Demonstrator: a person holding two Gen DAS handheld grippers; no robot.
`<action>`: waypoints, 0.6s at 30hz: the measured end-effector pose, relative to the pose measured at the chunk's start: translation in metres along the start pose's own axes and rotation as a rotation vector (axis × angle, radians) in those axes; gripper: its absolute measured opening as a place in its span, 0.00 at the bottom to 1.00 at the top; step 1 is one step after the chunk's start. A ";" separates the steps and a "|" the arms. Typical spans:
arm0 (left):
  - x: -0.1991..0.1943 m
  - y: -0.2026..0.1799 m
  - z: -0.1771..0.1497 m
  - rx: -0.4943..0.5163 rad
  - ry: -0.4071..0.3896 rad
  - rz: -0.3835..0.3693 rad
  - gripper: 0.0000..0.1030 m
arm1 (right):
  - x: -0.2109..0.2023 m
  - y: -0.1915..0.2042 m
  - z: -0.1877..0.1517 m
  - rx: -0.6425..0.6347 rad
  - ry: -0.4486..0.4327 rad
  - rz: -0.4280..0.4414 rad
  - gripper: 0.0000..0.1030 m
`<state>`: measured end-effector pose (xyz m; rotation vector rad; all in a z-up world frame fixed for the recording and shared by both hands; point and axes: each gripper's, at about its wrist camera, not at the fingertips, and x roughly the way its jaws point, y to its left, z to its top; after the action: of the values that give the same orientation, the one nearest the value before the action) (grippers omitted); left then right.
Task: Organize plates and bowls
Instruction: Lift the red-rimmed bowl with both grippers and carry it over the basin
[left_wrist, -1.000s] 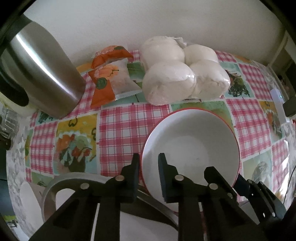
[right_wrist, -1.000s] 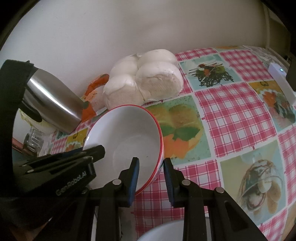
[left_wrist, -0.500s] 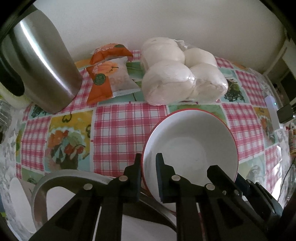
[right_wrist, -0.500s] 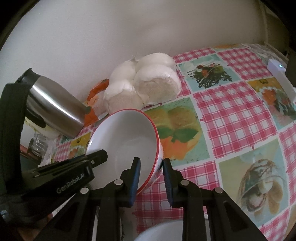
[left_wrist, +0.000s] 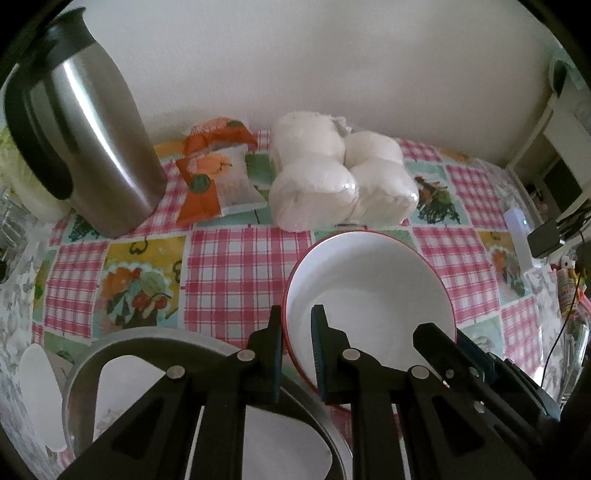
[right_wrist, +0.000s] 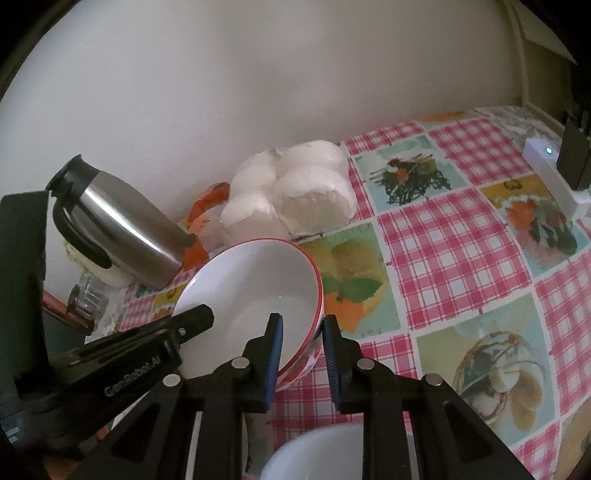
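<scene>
A white bowl with a red rim (left_wrist: 369, 284) is held tilted above the checked tablecloth. My left gripper (left_wrist: 295, 350) is shut on its left rim, and my right gripper (right_wrist: 301, 350) is shut on its right rim; the bowl also shows in the right wrist view (right_wrist: 251, 284). A grey metal dish (left_wrist: 122, 339) with white plates in it lies below my left gripper. Another white dish (right_wrist: 314, 458) shows under my right gripper.
A steel thermos jug (left_wrist: 85, 140) stands at the back left. An orange snack packet (left_wrist: 214, 173) and a bag of white buns (left_wrist: 340, 184) lie by the wall. A white device (right_wrist: 554, 177) sits at the right table edge.
Both grippers have lifted the bowl higher and pulled back a little, so more of the wall and the jug's top show. The grip on the rim is unchanged.
</scene>
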<state>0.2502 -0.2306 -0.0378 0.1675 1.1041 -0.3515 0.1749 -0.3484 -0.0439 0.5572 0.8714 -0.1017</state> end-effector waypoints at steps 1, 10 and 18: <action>-0.002 0.000 0.000 0.001 -0.006 0.003 0.15 | -0.001 0.001 0.000 -0.005 -0.002 0.000 0.23; -0.025 0.007 -0.003 -0.008 -0.066 0.010 0.15 | -0.014 0.015 -0.002 -0.054 -0.032 0.012 0.23; -0.034 0.007 -0.002 0.003 -0.102 0.042 0.15 | -0.021 0.023 -0.002 -0.077 -0.046 0.019 0.23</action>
<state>0.2370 -0.2169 -0.0085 0.1735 0.9985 -0.3213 0.1666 -0.3311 -0.0194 0.4895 0.8216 -0.0630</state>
